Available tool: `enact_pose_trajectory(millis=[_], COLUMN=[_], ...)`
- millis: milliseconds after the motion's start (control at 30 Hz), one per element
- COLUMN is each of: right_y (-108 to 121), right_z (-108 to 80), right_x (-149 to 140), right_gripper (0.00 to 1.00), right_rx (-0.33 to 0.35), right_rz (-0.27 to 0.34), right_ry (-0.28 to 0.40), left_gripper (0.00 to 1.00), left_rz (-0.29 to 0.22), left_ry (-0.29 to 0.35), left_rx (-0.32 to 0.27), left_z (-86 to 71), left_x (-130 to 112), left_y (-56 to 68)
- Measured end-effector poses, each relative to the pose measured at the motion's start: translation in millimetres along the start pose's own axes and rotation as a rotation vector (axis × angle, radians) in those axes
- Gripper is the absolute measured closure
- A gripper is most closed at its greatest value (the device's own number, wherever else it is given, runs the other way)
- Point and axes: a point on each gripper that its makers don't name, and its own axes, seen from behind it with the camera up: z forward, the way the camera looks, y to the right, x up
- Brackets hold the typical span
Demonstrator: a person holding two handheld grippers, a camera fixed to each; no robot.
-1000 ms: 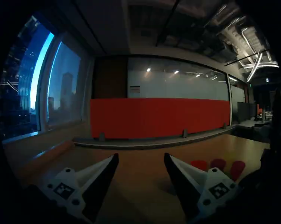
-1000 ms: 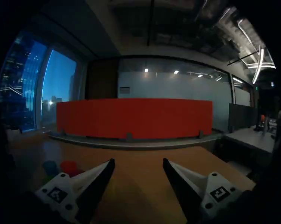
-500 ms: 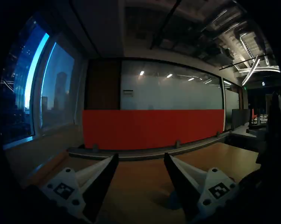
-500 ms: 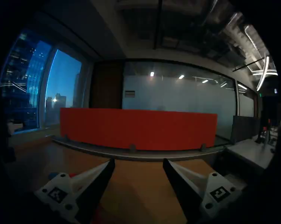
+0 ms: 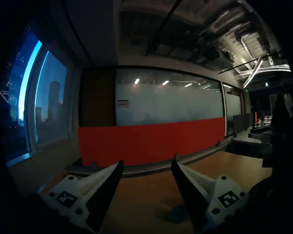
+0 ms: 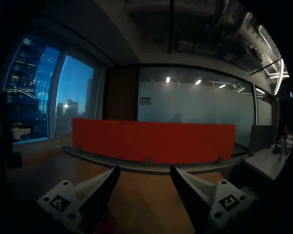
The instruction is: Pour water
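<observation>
My left gripper [image 5: 147, 162] is open above a wooden desk [image 5: 146, 195], with nothing between its white fingers. A small blue cup [image 5: 178, 213] peeks out low beside its right finger, dim and partly hidden. In the right gripper view, my right gripper [image 6: 144, 168] is also open and holds nothing. A red cup [image 6: 103, 226] shows only as a sliver at the bottom edge, below the left finger. The room is dark, so details of the cups are hard to make out.
A red partition [image 5: 150, 142] runs along the far edge of the desk [image 6: 146, 199], with a frosted glass wall behind it. Tall windows [image 6: 33, 101] stand to the left. Another desk [image 6: 265, 163] lies to the right.
Both views have tilted upward, so the desk and cups slid down. The red cups left the left gripper view, and a blue cup now peeks low. Both grippers stayed open.
</observation>
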Motion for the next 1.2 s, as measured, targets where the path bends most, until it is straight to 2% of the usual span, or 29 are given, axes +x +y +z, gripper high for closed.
enact_pose_trajectory(millis=[267, 500, 700, 900, 1200], right_y=[-18, -49, -78, -94, -110], right_z=[-2.3, -12.7, -24.7, -30.2, -34.3], right_x=[-6, -1, 14, 21, 22], right_gripper=[0.01, 0.01, 0.01, 0.01, 0.01], right_rx=[0.101, 0.255, 0.383, 0.456, 0.533], right_rz=[-0.009, -0.022, -0.018, -0.022, -0.034], right_ry=[-0.032, -0.035, -0.013, -0.01, -0.033], left_gripper=[0.11, 0.1, 0.1, 0.11, 0.11], left_rz=[-0.035, -0.013, -0.049, -0.079, -0.054], left_ry=[-0.018, -0.03, -0.049, -0.06, -0.065], left_rx=[-0.084, -0.158, -0.244, -0.332, -0.383], left_z=[-1.7, -4.9, -6.8, -11.7, -16.4], left_x=[-2, -3, -2, -1, 0], left_y=[15.7, 28.9, 47.0, 62.0, 68.2])
